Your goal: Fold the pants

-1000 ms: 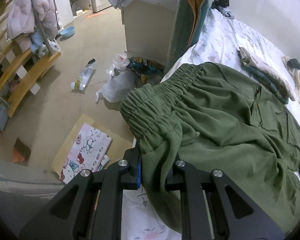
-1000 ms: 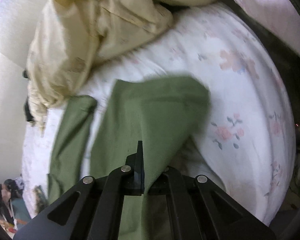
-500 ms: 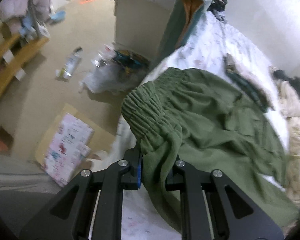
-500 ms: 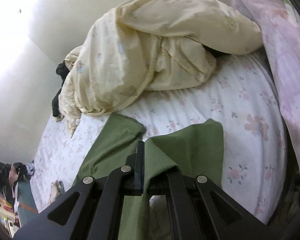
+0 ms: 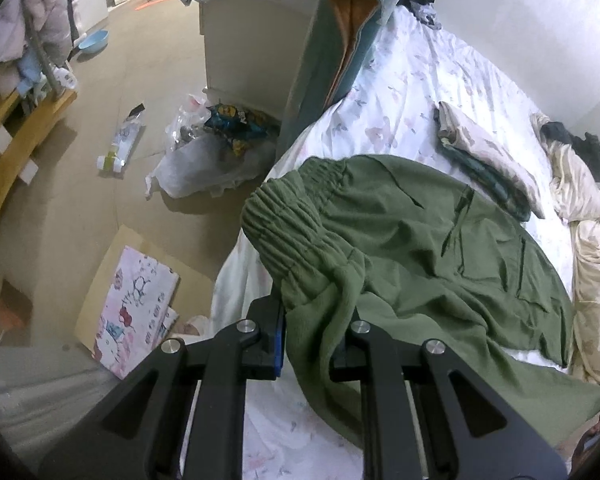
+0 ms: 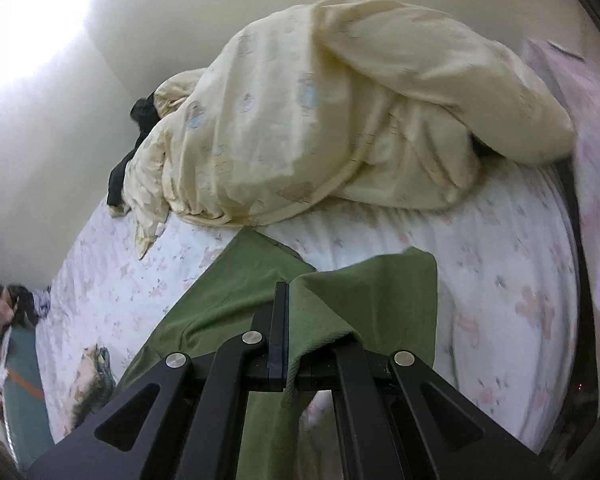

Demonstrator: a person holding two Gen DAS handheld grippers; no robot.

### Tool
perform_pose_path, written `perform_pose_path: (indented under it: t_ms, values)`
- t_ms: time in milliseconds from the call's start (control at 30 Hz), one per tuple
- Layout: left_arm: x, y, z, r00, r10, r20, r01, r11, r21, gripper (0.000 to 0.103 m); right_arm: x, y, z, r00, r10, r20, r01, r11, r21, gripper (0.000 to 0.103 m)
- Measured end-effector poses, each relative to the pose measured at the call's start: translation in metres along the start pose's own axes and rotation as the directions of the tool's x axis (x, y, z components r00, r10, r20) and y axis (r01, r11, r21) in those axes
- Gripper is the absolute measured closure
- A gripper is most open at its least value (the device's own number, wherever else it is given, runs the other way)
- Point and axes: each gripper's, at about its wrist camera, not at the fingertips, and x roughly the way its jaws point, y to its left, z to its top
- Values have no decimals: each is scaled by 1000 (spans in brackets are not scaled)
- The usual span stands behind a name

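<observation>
Green pants (image 5: 440, 248) lie spread on a bed with a white floral sheet (image 5: 412, 92). My left gripper (image 5: 314, 340) is shut on the pants near the gathered elastic waistband (image 5: 288, 224), which is bunched and lifted at the bed's edge. In the right wrist view my right gripper (image 6: 296, 344) is shut on the hem end of one pants leg (image 6: 372, 288), held a little above the sheet (image 6: 500, 280). The other leg (image 6: 236, 292) lies flat to the left.
A cream duvet (image 6: 340, 120) is heaped at the far end of the bed. Folded clothes (image 5: 488, 160) lie beside the pants. A teal cushion (image 5: 340, 40) leans at the bed's edge. The floor on the left holds bags (image 5: 212, 160), a box (image 5: 132, 304) and a cabinet (image 5: 252, 32).
My left gripper has lifted and drawn the waistband toward the bed's edge, bunching it. My right gripper has raised the leg hem and pulled back, so more of the duvet shows.
</observation>
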Motion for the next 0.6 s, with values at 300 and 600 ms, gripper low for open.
perform_pose_path:
  t_ms: [300, 600]
  values:
    - [58, -35, 71, 996, 18, -89, -14, 999, 52, 91, 81, 111, 31, 999, -32, -42, 21, 971, -238, 103]
    - [141, -89, 144, 988, 131, -85, -113, 975, 190, 87, 249, 218, 0, 950, -294, -105, 192, 815, -547, 103]
